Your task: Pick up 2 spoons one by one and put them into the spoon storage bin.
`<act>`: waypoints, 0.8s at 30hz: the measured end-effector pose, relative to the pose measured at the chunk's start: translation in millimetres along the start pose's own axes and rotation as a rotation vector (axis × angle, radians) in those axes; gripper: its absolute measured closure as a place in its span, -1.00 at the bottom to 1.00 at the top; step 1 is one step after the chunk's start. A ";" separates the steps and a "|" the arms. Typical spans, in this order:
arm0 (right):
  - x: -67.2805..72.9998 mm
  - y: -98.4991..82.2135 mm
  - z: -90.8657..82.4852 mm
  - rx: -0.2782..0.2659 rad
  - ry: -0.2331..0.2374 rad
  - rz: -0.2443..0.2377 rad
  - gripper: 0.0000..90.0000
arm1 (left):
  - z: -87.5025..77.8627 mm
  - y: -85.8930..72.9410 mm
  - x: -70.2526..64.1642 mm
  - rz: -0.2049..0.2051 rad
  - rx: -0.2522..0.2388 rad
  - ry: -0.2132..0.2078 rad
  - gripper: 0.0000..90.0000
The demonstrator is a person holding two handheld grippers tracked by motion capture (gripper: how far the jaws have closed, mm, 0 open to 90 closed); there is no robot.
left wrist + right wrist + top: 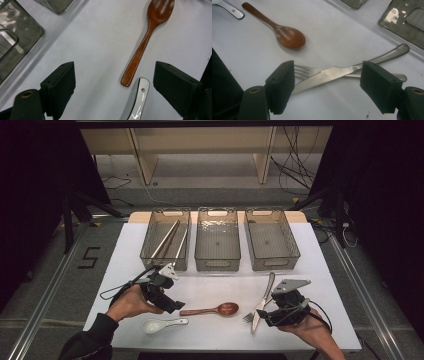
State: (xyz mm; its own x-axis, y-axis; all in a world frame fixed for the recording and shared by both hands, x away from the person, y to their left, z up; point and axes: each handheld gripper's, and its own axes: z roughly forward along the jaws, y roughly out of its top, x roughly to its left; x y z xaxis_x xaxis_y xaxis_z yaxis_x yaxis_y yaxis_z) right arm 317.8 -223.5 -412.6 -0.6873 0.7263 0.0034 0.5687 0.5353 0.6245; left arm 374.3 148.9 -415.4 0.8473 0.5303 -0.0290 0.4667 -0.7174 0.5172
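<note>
Steel knife crossing fork, glossy brown wooden spoon

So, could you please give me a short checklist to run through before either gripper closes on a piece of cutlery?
1. Left gripper open: ok.
2. Right gripper open: ok.
3. Wooden spoon handle tip between the left jaws: ok, though the white ceramic spoon handle lies there too, apart from it.
4. Knife free to lift alone: not ok, it lies crossed over the fork.
5. Middle bin and right bin empty: ok.
6. Left bin free: not ok, chopsticks inside.
</note>
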 end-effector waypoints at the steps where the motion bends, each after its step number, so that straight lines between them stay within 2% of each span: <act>1: -0.3 -0.1 0.0 0.000 0.000 0.000 -0.36 | 0.8 -0.5 -0.4 0.001 0.008 -0.004 -0.61; 9: 0.3 0.2 0.4 0.004 -0.002 -0.003 -0.36 | 7.9 -5.8 -5.3 0.035 0.084 -0.010 -0.60; 16: 1.3 0.4 0.6 0.005 -0.002 -0.006 -0.36 | 14.3 -9.8 -10.9 0.062 0.130 -0.025 -0.58; 24: 1.9 0.6 0.4 0.007 -0.002 -0.008 -0.36 | 26.0 -14.3 -22.8 0.117 0.210 -0.026 -0.52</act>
State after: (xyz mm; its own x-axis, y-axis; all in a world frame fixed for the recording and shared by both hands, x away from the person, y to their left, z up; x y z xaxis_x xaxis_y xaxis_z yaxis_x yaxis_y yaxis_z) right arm 317.0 -221.6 -412.5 -0.6913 0.7225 -0.0032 0.5659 0.5442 0.6193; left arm 354.9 135.4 -444.4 0.9037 0.4281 -0.0021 0.4049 -0.8531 0.3290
